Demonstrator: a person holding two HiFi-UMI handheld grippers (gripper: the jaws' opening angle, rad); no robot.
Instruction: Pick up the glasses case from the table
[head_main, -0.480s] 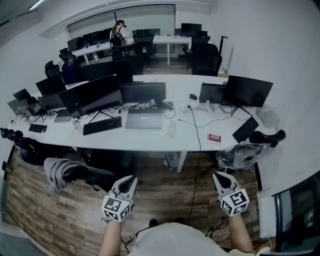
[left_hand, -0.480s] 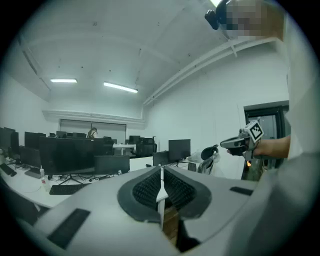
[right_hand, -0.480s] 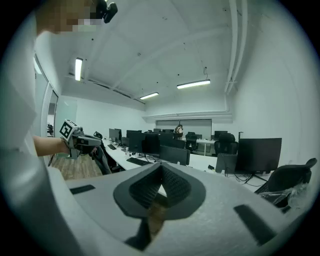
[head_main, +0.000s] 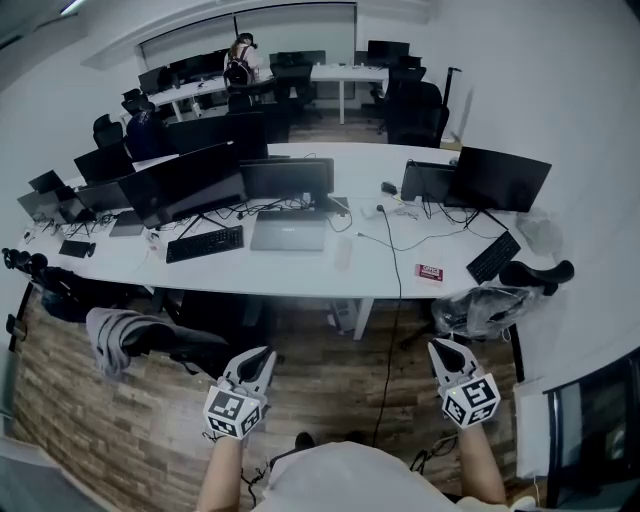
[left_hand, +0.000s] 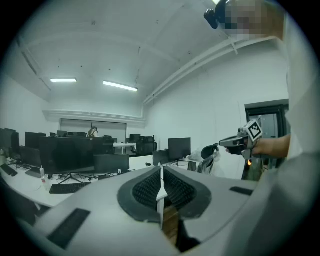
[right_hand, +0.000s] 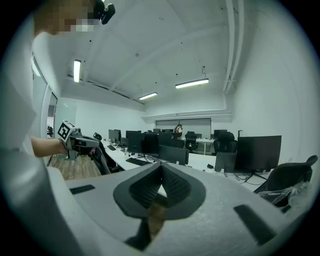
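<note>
A pale oblong thing (head_main: 343, 253), possibly the glasses case, lies on the long white table (head_main: 300, 280) in front of the closed laptop; it is too small to be sure. My left gripper (head_main: 264, 357) and right gripper (head_main: 438, 349) hover over the wooden floor, well short of the table, both pointing toward it. Each one is shut with nothing in it. In the left gripper view the pads (left_hand: 150, 187) meet at the middle, and the right gripper (left_hand: 226, 143) shows off to the side. In the right gripper view the pads (right_hand: 172, 184) also touch.
The table carries several monitors (head_main: 185, 185), a black keyboard (head_main: 205, 243), a second keyboard (head_main: 491, 258), a laptop (head_main: 288, 235), cables and a red card (head_main: 429, 271). Office chairs (head_main: 160, 340) stand at the near side. A person (head_main: 240, 68) sits at a far desk.
</note>
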